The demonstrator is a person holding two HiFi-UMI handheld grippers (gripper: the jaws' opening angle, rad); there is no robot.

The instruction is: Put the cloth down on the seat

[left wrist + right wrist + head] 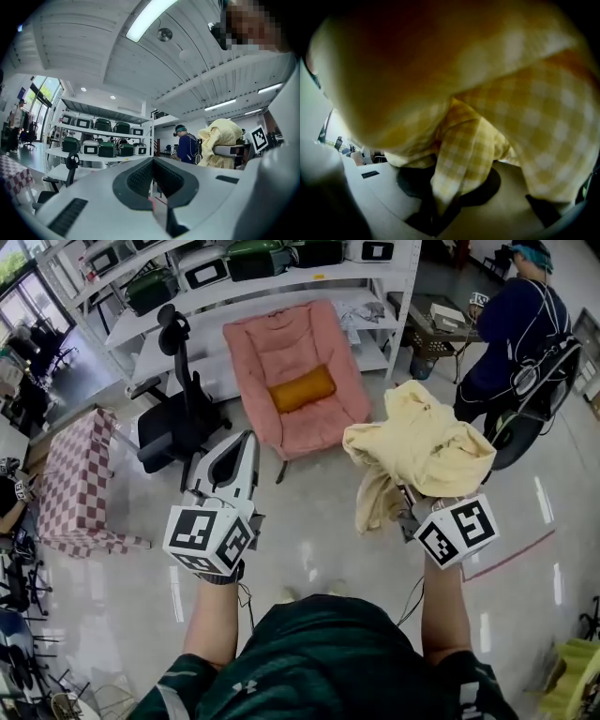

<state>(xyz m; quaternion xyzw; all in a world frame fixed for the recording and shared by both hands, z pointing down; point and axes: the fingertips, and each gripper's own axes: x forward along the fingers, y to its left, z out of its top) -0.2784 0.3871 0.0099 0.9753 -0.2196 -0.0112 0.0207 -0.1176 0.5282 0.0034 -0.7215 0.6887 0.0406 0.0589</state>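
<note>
One cloth (419, 440), apparently pinched in right claw (440, 201)

Soft woven cloth (422, 442); plush fabric seat (281, 348); glossy floor (122, 606)

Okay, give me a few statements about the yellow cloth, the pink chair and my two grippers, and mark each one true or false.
1. The right gripper is shut on the yellow cloth. True.
2. The cloth already lies on the pink chair. False: it hangs bunched from the right gripper, away from the chair, whose seat bears only an orange cushion.
3. The left gripper grips a corner of the cloth. False: its jaws are together with nothing between them.
4. In the head view, a black office chair stands left of the pink chair. True.
</note>
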